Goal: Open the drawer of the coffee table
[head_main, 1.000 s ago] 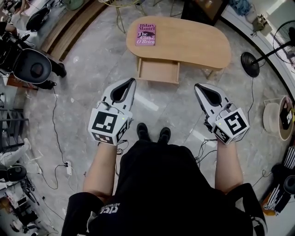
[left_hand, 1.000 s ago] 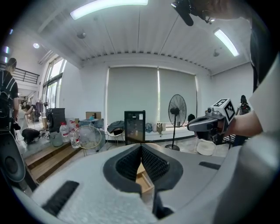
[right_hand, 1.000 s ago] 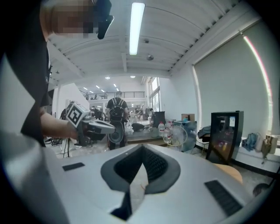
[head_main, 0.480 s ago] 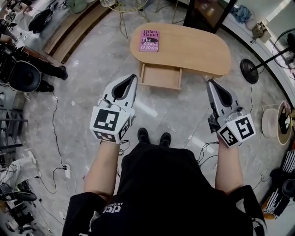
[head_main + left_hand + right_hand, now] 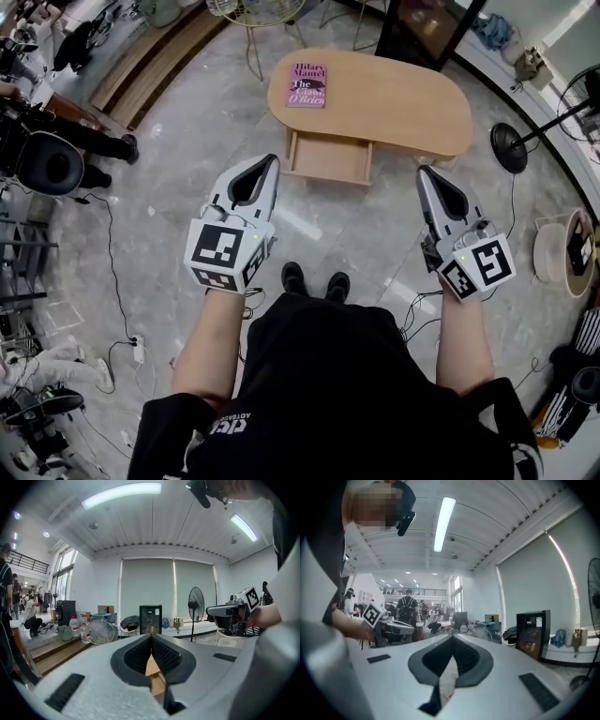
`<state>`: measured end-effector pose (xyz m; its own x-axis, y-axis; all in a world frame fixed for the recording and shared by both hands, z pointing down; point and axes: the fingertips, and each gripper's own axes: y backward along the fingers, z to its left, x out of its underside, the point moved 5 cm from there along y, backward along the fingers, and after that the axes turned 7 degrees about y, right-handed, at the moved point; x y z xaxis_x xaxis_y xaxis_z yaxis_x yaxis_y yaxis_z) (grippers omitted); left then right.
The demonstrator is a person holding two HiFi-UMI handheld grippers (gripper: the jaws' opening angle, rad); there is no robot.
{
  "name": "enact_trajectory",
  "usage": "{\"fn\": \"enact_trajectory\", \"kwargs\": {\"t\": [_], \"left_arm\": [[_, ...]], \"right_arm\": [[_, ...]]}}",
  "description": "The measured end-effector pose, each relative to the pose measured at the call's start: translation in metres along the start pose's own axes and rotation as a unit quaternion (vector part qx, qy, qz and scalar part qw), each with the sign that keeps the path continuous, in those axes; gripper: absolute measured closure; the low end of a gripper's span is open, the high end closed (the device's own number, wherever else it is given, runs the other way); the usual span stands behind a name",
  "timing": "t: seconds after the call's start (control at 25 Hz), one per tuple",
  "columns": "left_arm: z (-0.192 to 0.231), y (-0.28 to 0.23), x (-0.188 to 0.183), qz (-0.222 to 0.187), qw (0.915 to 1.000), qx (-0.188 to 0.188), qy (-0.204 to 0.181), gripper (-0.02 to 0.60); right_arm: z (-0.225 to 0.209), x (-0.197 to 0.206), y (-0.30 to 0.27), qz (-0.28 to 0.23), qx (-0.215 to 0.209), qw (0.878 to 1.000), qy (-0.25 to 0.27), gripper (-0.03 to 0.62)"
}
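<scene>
The drawer (image 5: 325,157) stood pulled out from the coffee table's (image 5: 394,98) near side, so the job looked done. The left gripper (image 5: 269,162) and right gripper (image 5: 423,172) hung well apart from it, jaws closed on nothing.

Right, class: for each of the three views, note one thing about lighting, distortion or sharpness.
Head view: wide-angle bend curves the room's edges; the glossy floor shows pale glare streaks. Left gripper view: black round vignette, ceiling strip light glares white. Right gripper view: same round warp, a mosaic patch at top left.
</scene>
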<state>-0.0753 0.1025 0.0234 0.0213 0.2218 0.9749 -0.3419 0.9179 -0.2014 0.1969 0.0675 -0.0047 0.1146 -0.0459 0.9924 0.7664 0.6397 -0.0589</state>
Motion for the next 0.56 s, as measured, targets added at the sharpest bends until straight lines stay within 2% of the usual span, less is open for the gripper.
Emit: {"fn": "enact_trajectory", "kwargs": {"t": [0.56], "left_arm": [[0.018,0.007,0.001,0.002,1.0,-0.007,0.0,0.572]], "right_arm": [[0.012,0.0,-0.013,-0.001,-0.002,1.0,0.004,0.591]]}}
